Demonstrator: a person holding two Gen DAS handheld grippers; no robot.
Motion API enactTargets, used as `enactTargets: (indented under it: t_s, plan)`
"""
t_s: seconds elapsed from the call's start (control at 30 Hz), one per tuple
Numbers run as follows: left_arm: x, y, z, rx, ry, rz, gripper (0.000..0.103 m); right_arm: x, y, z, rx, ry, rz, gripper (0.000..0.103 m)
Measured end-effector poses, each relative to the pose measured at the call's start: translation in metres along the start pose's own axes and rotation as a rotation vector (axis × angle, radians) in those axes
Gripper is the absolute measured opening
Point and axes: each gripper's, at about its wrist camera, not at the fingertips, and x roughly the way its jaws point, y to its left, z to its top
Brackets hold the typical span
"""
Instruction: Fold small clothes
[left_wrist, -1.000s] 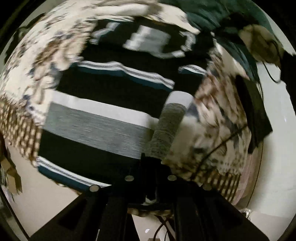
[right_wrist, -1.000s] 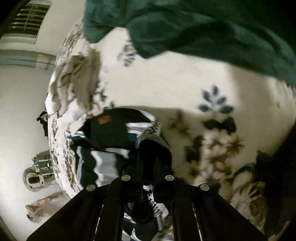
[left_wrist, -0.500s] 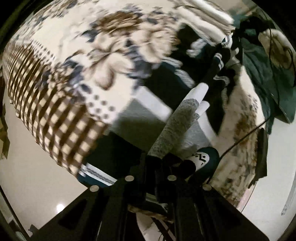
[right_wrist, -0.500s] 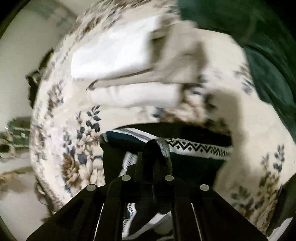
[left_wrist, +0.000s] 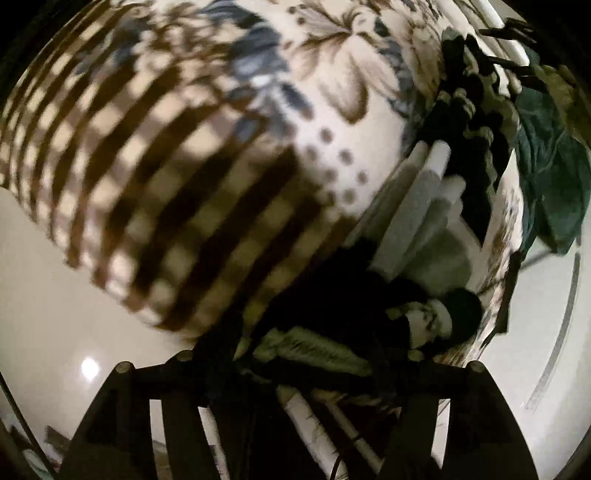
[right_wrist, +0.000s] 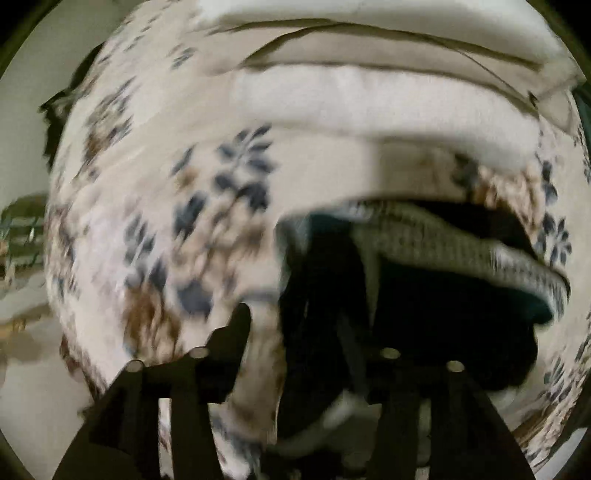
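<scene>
The dark striped garment (left_wrist: 424, 225), black with white and grey bands, lies folded over on the floral bed cover (left_wrist: 229, 122). In the left wrist view its folded edge sits just ahead of my left gripper (left_wrist: 299, 354), whose jaws stand wide apart with cloth lying loose between them. In the right wrist view the same garment (right_wrist: 436, 258) bunches in front of my right gripper (right_wrist: 306, 354), also spread wide, with a dark fold draped between the fingers. The frames are blurred.
A stack of folded cream and white clothes (right_wrist: 369, 74) lies further up the bed. A dark green garment (left_wrist: 546, 177) lies at the right. The bed's checked edge (left_wrist: 110, 184) drops to a pale floor (left_wrist: 55, 332).
Both grippers have opened and let go of the striped garment after carrying one edge over the rest. The garment now lies folded on the bed.
</scene>
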Motion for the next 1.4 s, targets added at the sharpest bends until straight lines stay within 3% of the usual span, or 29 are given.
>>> enactTargets:
  t_s: [0.17,0.33,0.43,0.53,0.67,0.8,0.93,1.03,1.07,1.1,1.17,1.2,1.23,1.27,1.4]
  plan:
    - [-0.01,0.014,-0.012,0.036,0.052,0.064,0.061,-0.017,0.005,-0.098,-0.127,0.032,-0.002,0.053]
    - [-0.019,0.016,-0.019,0.043,0.071,0.128,0.061,0.001,-0.024,-0.203,-0.1,0.122,0.015,0.053]
    - [-0.037,-0.005,-0.004,0.059,0.018,0.135,0.061,0.007,-0.057,-0.236,-0.018,0.124,0.052,0.053]
    - [-0.05,-0.046,0.032,0.109,-0.055,0.132,0.061,0.001,-0.098,-0.246,0.078,0.069,0.095,0.053]
    - [-0.065,-0.115,0.102,0.2,-0.189,0.113,0.061,-0.018,-0.148,-0.228,0.187,-0.047,0.121,0.053]
    - [-0.057,-0.191,0.211,0.256,-0.272,0.039,0.061,-0.034,-0.182,-0.192,0.27,-0.133,0.153,0.053]
    - [-0.014,-0.258,0.307,0.323,-0.248,0.026,0.061,-0.044,-0.212,-0.139,0.357,-0.217,0.193,0.054]
    - [0.022,-0.284,0.355,0.36,-0.189,0.056,0.059,-0.04,-0.232,-0.1,0.425,-0.236,0.207,0.054]
    - [0.032,-0.292,0.368,0.381,-0.177,0.049,0.04,-0.036,-0.235,-0.092,0.449,-0.228,0.209,0.054]
    - [0.036,-0.297,0.376,0.397,-0.187,0.067,0.012,-0.031,-0.24,-0.082,0.473,-0.219,0.221,0.054]
    - [0.035,-0.294,0.381,0.394,-0.197,0.05,0.011,-0.021,-0.243,-0.065,0.49,-0.21,0.242,0.053]
    - [0.03,-0.287,0.382,0.381,-0.213,0.026,0.011,-0.02,-0.245,-0.059,0.498,-0.223,0.242,0.051]
    - [0.025,-0.282,0.381,0.375,-0.221,0.02,0.011,-0.022,-0.248,-0.054,0.502,-0.254,0.245,0.033]
    - [0.02,-0.275,0.381,0.366,-0.226,0.004,0.011,-0.024,-0.249,-0.048,0.498,-0.29,0.243,0.004]
    - [0.013,-0.248,0.388,0.29,-0.217,-0.073,0.011,-0.03,-0.245,-0.007,0.436,-0.36,0.184,0.001]
